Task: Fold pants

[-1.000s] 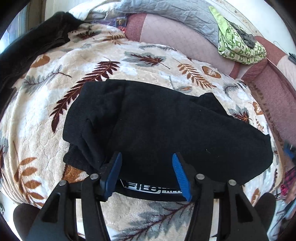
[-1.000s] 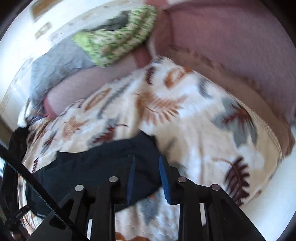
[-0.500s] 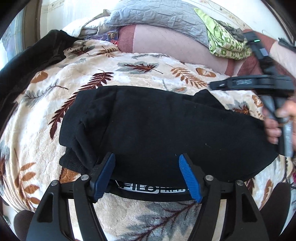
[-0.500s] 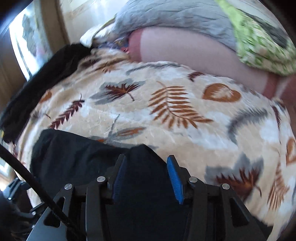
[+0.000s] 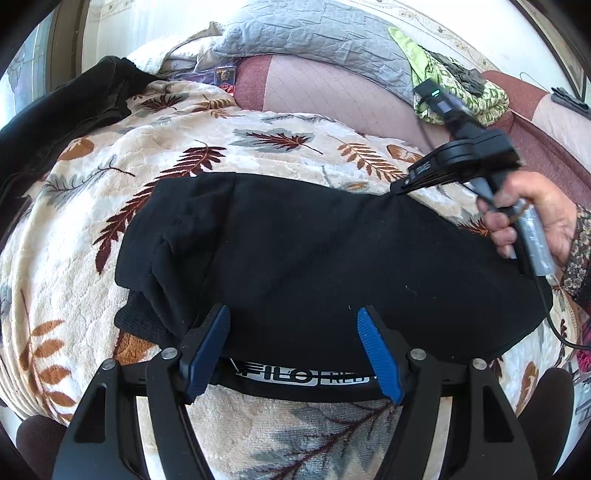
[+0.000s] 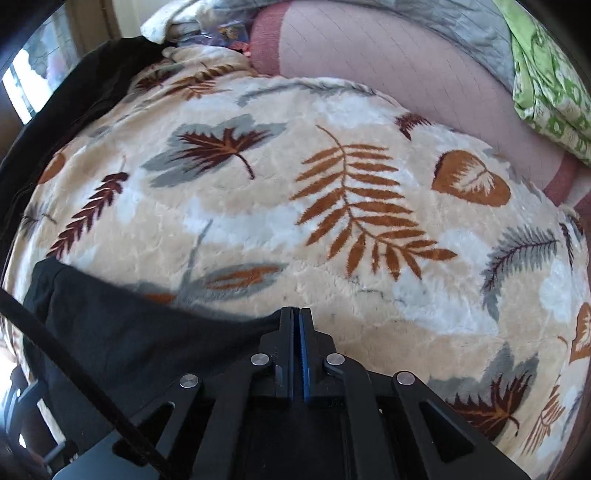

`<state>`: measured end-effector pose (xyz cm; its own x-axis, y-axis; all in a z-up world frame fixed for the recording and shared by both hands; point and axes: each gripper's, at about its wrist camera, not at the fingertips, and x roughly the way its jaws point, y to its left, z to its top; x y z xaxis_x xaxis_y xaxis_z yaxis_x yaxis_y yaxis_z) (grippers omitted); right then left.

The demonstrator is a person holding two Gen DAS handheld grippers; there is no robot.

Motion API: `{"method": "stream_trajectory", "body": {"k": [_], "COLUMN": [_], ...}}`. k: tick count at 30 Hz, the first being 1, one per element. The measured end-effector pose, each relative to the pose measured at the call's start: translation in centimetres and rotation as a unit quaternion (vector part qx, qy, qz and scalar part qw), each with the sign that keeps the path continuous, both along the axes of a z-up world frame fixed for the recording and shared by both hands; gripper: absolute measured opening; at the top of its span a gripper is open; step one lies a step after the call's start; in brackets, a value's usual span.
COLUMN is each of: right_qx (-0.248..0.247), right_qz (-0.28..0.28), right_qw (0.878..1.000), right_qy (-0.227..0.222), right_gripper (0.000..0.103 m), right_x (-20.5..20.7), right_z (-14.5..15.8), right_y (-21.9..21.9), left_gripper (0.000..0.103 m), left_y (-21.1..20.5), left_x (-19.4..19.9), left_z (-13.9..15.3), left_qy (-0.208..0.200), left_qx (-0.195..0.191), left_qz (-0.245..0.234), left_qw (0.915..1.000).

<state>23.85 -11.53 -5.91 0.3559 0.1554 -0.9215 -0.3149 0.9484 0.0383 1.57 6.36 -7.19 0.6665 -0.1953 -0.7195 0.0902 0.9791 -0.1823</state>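
Note:
Black pants [image 5: 314, 251] lie folded across a cream blanket with a leaf print [image 5: 258, 147], their lettered waistband [image 5: 303, 376] at the near edge. My left gripper [image 5: 292, 312] hovers over that waistband with its jaws open; the fabric lies between the blue pads [image 5: 207, 347], which do not press on it. A hand [image 5: 532, 218] holds my right gripper [image 5: 397, 188] at the pants' far right edge. In the right wrist view the right gripper [image 6: 295, 312] is shut, with the edge of the pants [image 6: 129, 339] running into its tip.
A black garment [image 5: 55, 122] is heaped at the blanket's left edge. Behind it rise a pinkish sofa back [image 5: 332, 92], a grey quilt [image 5: 314, 33] and a green patterned cloth [image 5: 461, 92]. A black cable [image 5: 554, 325] hangs from the right gripper.
The right gripper swung in from the right to the pants' far edge, rolled upright, and its jaws went from open to shut. The left jaws spread wider and stayed in place.

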Motion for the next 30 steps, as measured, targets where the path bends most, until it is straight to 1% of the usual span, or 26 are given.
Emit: {"method": "stream_trajectory", "body": {"k": [3, 5, 6, 7, 9, 10, 11, 12, 14, 16, 18, 19, 21, 23, 24, 25, 27, 28, 29, 30], "right_qx": [-0.059, -0.066, -0.066, -0.057, -0.025, 0.008, 0.026, 0.065, 0.113, 0.139, 0.143, 0.139, 0.127, 0.145, 0.140, 0.121, 0.106, 0.100, 0.110, 0.141], "right_qz": [-0.025, -0.043, -0.056, -0.068, -0.073, -0.068, -0.063, -0.057, -0.054, -0.063, -0.076, -0.084, -0.108, -0.147, -0.174, -0.208, -0.248, -0.275, -0.291, -0.300], "right_qw": [0.998, 0.997, 0.996, 0.995, 0.995, 0.996, 0.996, 0.996, 0.992, 0.988, 0.986, 0.986, 0.985, 0.978, 0.975, 0.971, 0.963, 0.956, 0.950, 0.943], "right_qy": [0.002, -0.006, -0.020, -0.041, -0.064, -0.062, -0.056, -0.037, -0.001, 0.028, 0.041, 0.040, 0.035, 0.028, 0.023, 0.012, 0.002, -0.004, -0.013, -0.028], "right_gripper": [0.002, 0.003, 0.004, 0.005, 0.011, 0.013, 0.021, 0.030, 0.035, 0.035, 0.035, 0.035, 0.035, 0.035, 0.040, 0.042, 0.043, 0.043, 0.044, 0.044], "right_x": [1.0, 1.3, 1.1, 0.6, -0.7, -1.6, -2.0, -2.4, -2.7, -2.9, -3.2, -3.3, -3.1, -2.9, -2.9, -3.1, -3.5, -4.2, -4.9, -6.3], "right_z": [-1.7, -1.6, -0.9, 0.3, 2.4, 3.4, 3.7, 3.9, 3.3, 1.9, 0.4, -0.3, -1.3, -1.6, -1.7, -1.6, -1.5, -1.1, -0.5, 0.7], "right_y": [0.1, -0.7, -1.2, -1.8, -2.4, -2.5, -2.5, -2.4, -1.8, -1.1, -0.7, -1.1, -2.6, -5.5, -7.1, -9.1, -12.2, -14.1, -15.5, -17.1], "left_gripper": [0.070, 0.070, 0.070, 0.070, 0.071, 0.073, 0.075, 0.075, 0.075, 0.075, 0.075, 0.075, 0.075, 0.075, 0.075, 0.075, 0.075, 0.075, 0.075, 0.075], "left_y": [0.1, 0.3, 0.4, 0.4, 0.4, 0.3, 0.2, 0.0, -0.1, 0.6, 1.7, 2.2, 3.4, 4.4, 4.7, 5.0, 5.6, 5.8, 5.9, 5.9], "left_x": [-0.1, -0.1, -0.1, -0.1, -0.2, -0.2, -0.2, -0.2, -0.1, -0.5, -1.1, -1.5, -2.5, -3.4, -3.7, -4.0, -4.3, -4.4, -4.4, -4.4], "left_z": [0.0, 0.0, 0.0, 0.0, -0.1, -0.1, -0.1, -0.1, 0.2, 0.9, 1.6, 1.9, 2.4, 2.9, 3.1, 3.2, 3.4, 3.4, 3.4, 3.5], "left_qy": [-0.003, -0.004, -0.005, -0.007, -0.009, -0.010, -0.011, -0.010, -0.007, -0.001, 0.005, 0.007, 0.009, 0.006, 0.005, 0.006, 0.012, 0.017, 0.021, 0.023], "left_qx": [-0.001, -0.005, -0.008, -0.010, -0.011, -0.011, -0.009, -0.006, -0.002, -0.020, -0.049, -0.059, -0.070, -0.070, -0.069, -0.068, -0.069, -0.071, -0.072, -0.070], "left_qz": [-0.003, -0.005, -0.006, -0.005, -0.003, -0.003, -0.004, -0.004, -0.007, -0.010, -0.012, -0.010, -0.003, 0.008, 0.012, 0.016, 0.023, 0.027, 0.029, 0.031], "left_qw": [1.0000, 1.0000, 0.9999, 0.9999, 0.9999, 0.9999, 0.9999, 0.9999, 0.9999, 0.9997, 0.9987, 0.9982, 0.9975, 0.9975, 0.9975, 0.9975, 0.9973, 0.9970, 0.9968, 0.9968]}}
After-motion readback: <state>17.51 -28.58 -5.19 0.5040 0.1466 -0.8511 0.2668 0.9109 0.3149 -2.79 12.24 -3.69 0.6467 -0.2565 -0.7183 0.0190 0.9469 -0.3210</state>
